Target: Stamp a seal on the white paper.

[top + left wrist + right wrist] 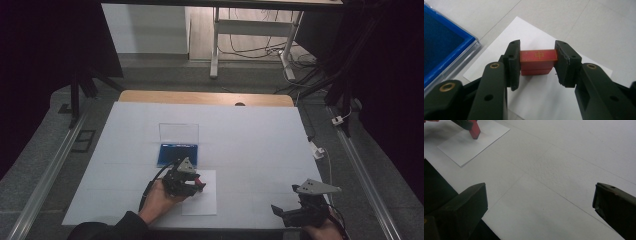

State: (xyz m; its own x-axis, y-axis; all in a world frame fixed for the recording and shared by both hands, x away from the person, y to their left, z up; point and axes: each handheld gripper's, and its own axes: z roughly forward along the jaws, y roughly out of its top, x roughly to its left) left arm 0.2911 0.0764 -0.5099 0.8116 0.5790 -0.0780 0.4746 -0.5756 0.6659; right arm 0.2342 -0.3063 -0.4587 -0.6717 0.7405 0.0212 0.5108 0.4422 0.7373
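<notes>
The right gripper (540,202) stood wide open over the table (564,165); a red block (475,131) touched the paper sheet (471,143) at its far corner.

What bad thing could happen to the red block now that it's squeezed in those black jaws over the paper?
1. The left gripper clamps the red block only by its two ends, so it might twist or slip out.
2. The block sits right on or just above the white paper sheet; pushing sideways could drag or crumple the loose sheet.
3. The open blue case lies close beside the hand, so a swing that way might bump it.
</notes>
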